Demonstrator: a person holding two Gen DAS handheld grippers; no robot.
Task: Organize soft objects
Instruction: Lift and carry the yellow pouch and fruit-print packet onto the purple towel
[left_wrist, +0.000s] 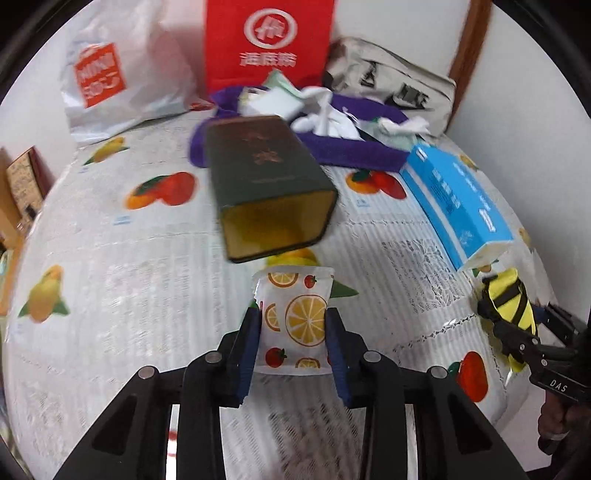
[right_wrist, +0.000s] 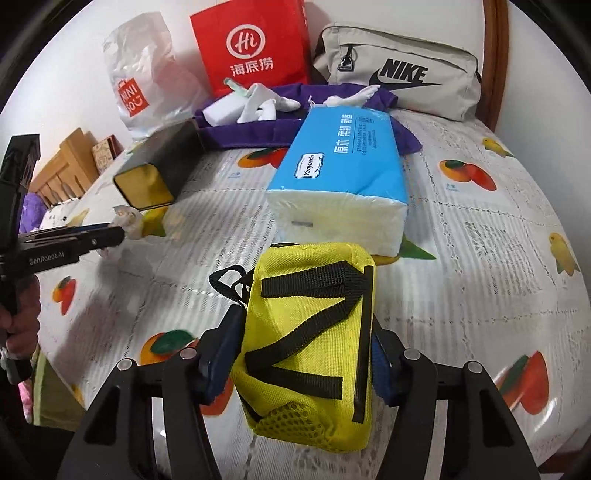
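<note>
My left gripper (left_wrist: 293, 314) is shut on a small white pack with a lemon and tomato print (left_wrist: 295, 291), its blue pads pressing both sides, just above the fruit-print tablecloth (left_wrist: 110, 266). In the right wrist view the same left gripper (right_wrist: 122, 230) shows at the left with the pack's end at its tip. My right gripper (right_wrist: 304, 321) is shut on a yellow pouch with black straps (right_wrist: 314, 369), a pad against each side. From the left wrist view the right gripper (left_wrist: 495, 314) and the pouch (left_wrist: 509, 295) appear at the right edge.
A dark green tin (left_wrist: 266, 173) lies on its side, open end toward me. A blue tissue pack (right_wrist: 343, 158) lies right of it. Behind are a purple cloth (left_wrist: 351, 147) with white socks, a red paper bag (left_wrist: 269, 40), a white plastic bag (left_wrist: 122, 77) and a beige Nike bag (right_wrist: 399, 77).
</note>
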